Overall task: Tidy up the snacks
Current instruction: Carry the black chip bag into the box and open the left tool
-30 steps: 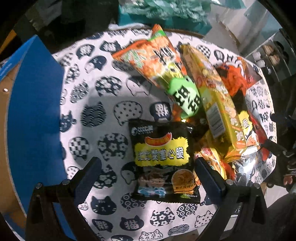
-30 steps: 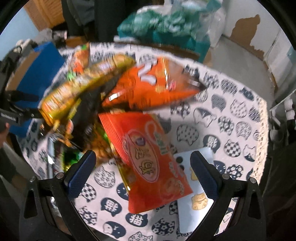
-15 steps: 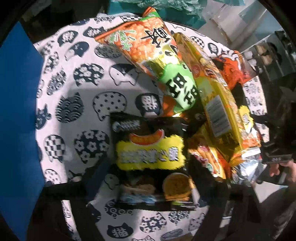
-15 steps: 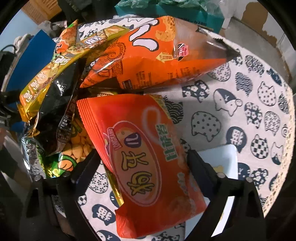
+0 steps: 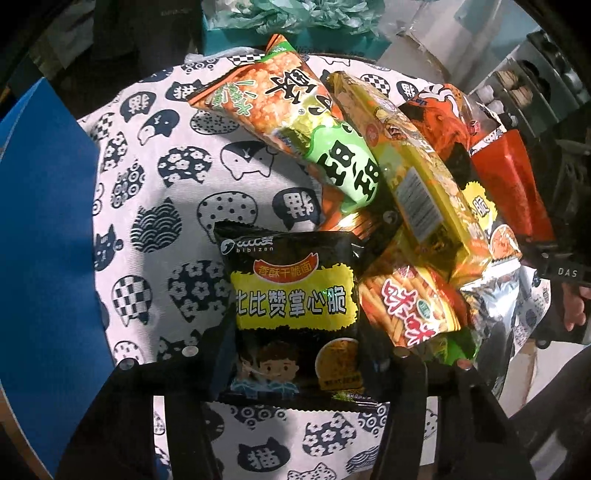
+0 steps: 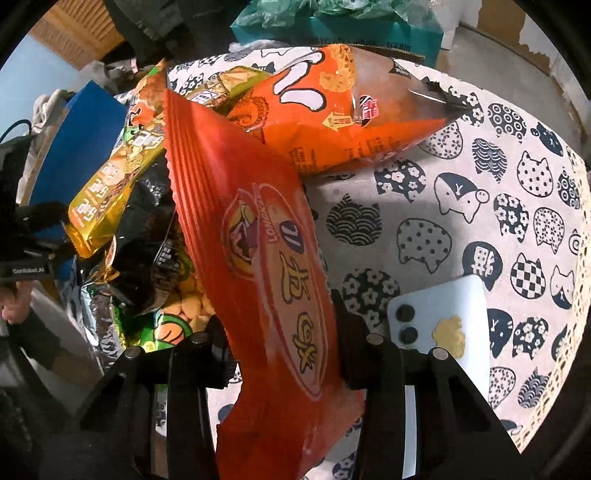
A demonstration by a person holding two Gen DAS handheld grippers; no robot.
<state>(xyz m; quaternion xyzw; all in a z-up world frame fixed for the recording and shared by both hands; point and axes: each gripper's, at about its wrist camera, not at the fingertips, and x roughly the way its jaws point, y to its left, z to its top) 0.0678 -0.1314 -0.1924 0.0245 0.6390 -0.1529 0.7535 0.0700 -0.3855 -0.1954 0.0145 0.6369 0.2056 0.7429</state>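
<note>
A black snack bag with a yellow label (image 5: 295, 295) lies on the cat-print tablecloth (image 5: 166, 184). My left gripper (image 5: 299, 354) straddles its lower half; the jaws are closing and both pads lie against the bag's sides. A red snack bag (image 6: 258, 240) stands tilted between the fingers of my right gripper (image 6: 282, 343), whose jaws are closing and pinch the bag narrow. The rest of the pile lies between both: a green-orange bag (image 5: 295, 110), a long yellow bag (image 5: 406, 184), an orange bag (image 6: 332, 110) and a stick-snack bag (image 5: 406, 306).
A blue box (image 5: 44, 258) borders the cloth on the left. A white phone (image 6: 443, 325) lies right of the right gripper's finger. A teal box (image 6: 332, 26) stands beyond the table's far edge. A hand (image 5: 576, 306) shows at the right rim.
Both grippers went from wide open to closed in on their bags. The right one sank toward the red bag, which now stands squeezed and tipped up.
</note>
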